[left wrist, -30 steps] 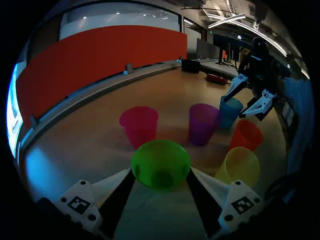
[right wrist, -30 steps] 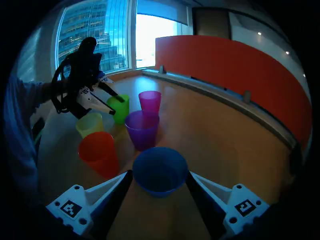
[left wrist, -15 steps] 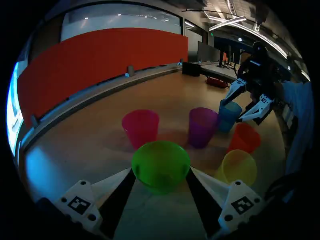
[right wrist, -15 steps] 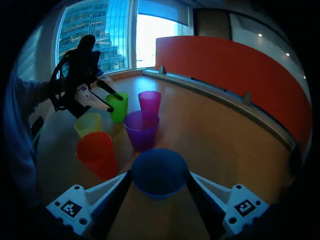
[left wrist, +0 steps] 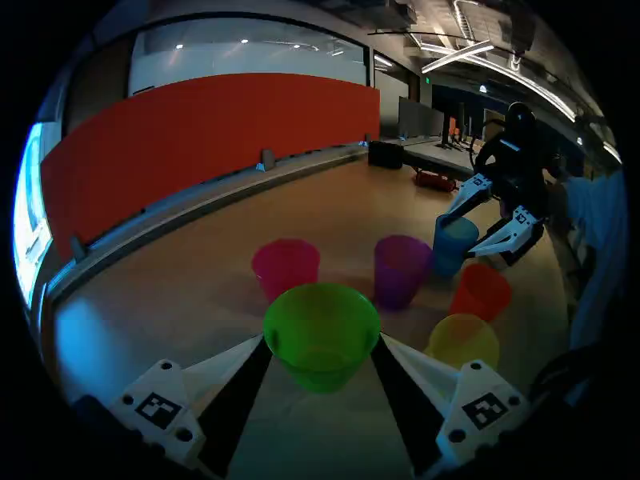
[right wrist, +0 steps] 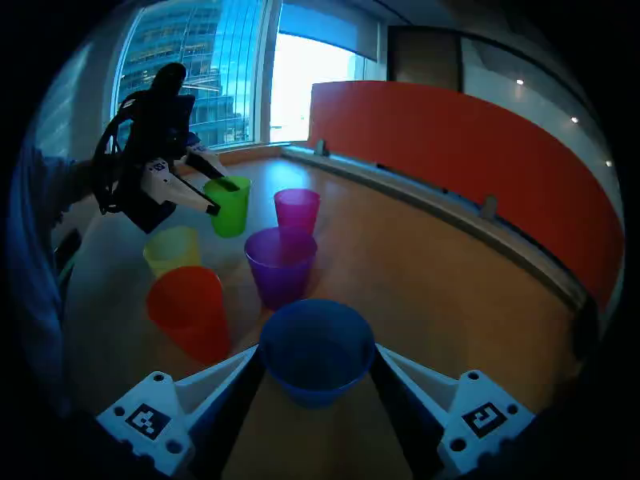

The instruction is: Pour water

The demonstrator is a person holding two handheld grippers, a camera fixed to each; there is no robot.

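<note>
Left gripper view: left tongs (left wrist: pixel 322 354) clamped on green cup (left wrist: pixel 322 324), cup upright. Pink cup (left wrist: pixel 286 266) and purple cup (left wrist: pixel 400 268) stand on bench (left wrist: pixel 160 304) beyond.

Right gripper view: right tongs (right wrist: pixel 317 362) clamped on blue cup (right wrist: pixel 317 344), upright; cannot tell whether water inside.

Judgement: both cups grasped, neither tilted; pour itself left to do.

At the bottom centre, the right claw (right wrist: pixel 317 350) gripped a blue cup (right wrist: pixel 317 370) upright between both fingers. Above it on the wooden bench (right wrist: pixel 424 272) stood a purple cup (right wrist: pixel 280 270), with a pink cup (right wrist: pixel 297 211) behind it. An orange cup (right wrist: pixel 189 314) and a yellow cup (right wrist: pixel 170 250) stood at the left. In the upper left, the left claw (right wrist: pixel 225 198) clasped a green cup (right wrist: pixel 230 212).
</note>
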